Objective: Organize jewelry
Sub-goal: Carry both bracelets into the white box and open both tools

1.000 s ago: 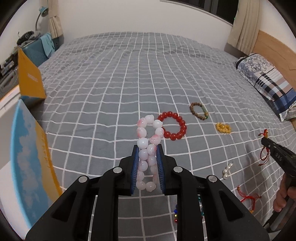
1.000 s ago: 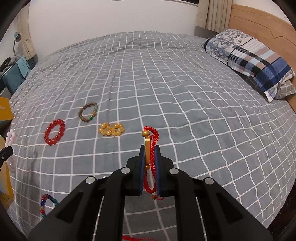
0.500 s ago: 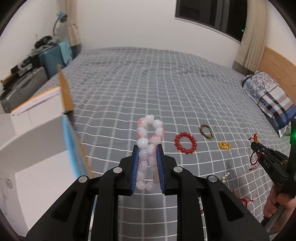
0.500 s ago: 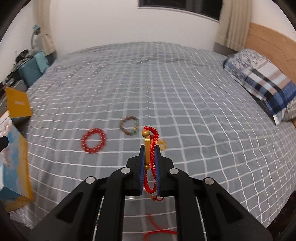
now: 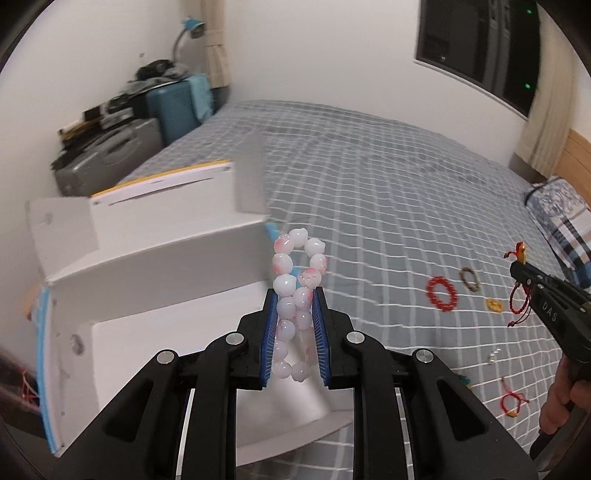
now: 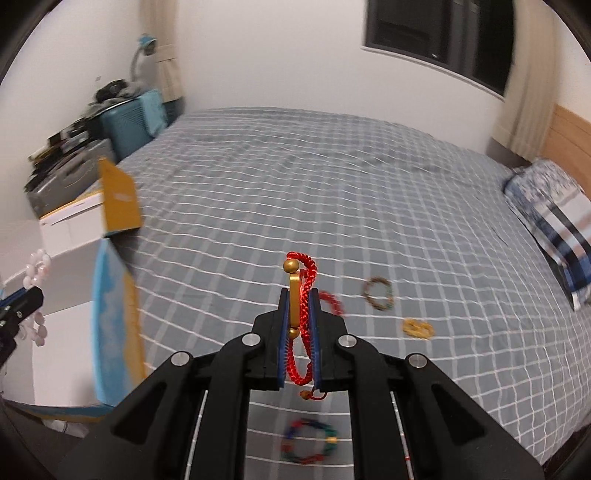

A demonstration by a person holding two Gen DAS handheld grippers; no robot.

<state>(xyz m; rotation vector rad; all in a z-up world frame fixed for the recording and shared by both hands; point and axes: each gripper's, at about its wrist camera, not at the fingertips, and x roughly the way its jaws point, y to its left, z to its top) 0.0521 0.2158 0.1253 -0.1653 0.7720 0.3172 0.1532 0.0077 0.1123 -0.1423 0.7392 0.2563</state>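
Jaws clamp round pink beads [image 5: 295, 295]; braided red cord [image 6: 304, 314], seemingly taut.

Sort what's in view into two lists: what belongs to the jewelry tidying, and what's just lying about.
Belongs to the job:
- pink bead bracelet, in the left gripper
- red cord bracelet, in the right gripper
- white box, open
- red bead bracelet, brown bead bracelet, yellow bead bracelet, multicolour bracelet, on the bed

Lying about:
- pillow
- blue suitcase
- desk lamp

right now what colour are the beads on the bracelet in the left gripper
White with pink blushes, on the bead bracelet clamped in the left gripper; the left wrist view shows it best.
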